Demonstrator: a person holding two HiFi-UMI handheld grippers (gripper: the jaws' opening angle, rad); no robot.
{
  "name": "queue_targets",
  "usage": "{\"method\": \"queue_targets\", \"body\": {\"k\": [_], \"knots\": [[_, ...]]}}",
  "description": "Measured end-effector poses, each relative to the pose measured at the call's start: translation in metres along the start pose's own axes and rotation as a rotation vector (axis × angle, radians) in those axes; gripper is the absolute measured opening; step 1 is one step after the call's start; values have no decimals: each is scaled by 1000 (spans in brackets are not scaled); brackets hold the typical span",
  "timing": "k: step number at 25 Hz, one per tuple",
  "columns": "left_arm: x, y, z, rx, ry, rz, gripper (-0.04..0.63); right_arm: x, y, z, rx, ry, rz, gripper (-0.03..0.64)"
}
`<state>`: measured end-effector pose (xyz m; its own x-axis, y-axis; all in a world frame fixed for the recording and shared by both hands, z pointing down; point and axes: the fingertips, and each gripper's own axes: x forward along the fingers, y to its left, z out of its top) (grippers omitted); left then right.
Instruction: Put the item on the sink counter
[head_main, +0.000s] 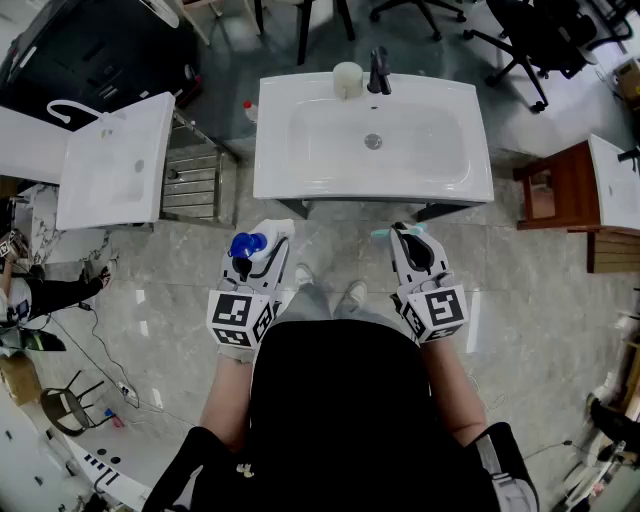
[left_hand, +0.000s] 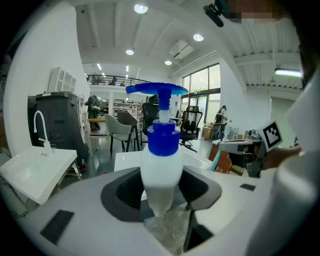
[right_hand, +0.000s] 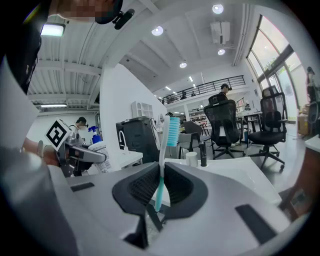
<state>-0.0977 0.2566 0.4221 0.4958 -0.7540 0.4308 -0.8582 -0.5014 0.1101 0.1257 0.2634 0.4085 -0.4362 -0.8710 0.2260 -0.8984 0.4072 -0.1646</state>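
In the head view both grippers hover side by side over the floor, just in front of the white sink counter (head_main: 275, 150). My left gripper (head_main: 262, 245) is shut on a white pump bottle (head_main: 247, 245) with a blue pump head. In the left gripper view the bottle (left_hand: 161, 170) stands upright, its lower body pinched between the jaws. My right gripper (head_main: 405, 235) is shut on a teal toothbrush (head_main: 383, 234). In the right gripper view the toothbrush (right_hand: 165, 155) points up, bristles at the top, with its handle clamped between the jaws.
A white cup (head_main: 347, 80) and a black faucet (head_main: 378, 72) stand at the back rim of the sink. A second white sink (head_main: 115, 165) and a metal rack (head_main: 195, 180) are to the left. A wooden cabinet (head_main: 555, 190) is to the right, and office chairs (head_main: 530, 40) are behind.
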Motion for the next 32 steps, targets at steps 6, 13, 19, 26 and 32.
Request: {"method": "queue_targets", "body": {"k": [6, 13, 19, 26, 32], "knots": [[3, 31, 0, -6, -5, -17, 215, 26, 22, 5, -18, 0, -6, 48], [-2, 73, -1, -17, -15, -57, 215, 57, 50, 17, -35, -5, -41, 48], [-4, 115, -16, -13, 3, -105, 215, 94, 81, 15, -56, 9, -66, 48], [2, 129, -30, -29, 27, -177, 215, 116, 102, 8, -65, 45, -90, 48], [19, 138, -29, -42, 39, -181, 215, 139, 88, 11, -59, 52, -98, 48]]}}
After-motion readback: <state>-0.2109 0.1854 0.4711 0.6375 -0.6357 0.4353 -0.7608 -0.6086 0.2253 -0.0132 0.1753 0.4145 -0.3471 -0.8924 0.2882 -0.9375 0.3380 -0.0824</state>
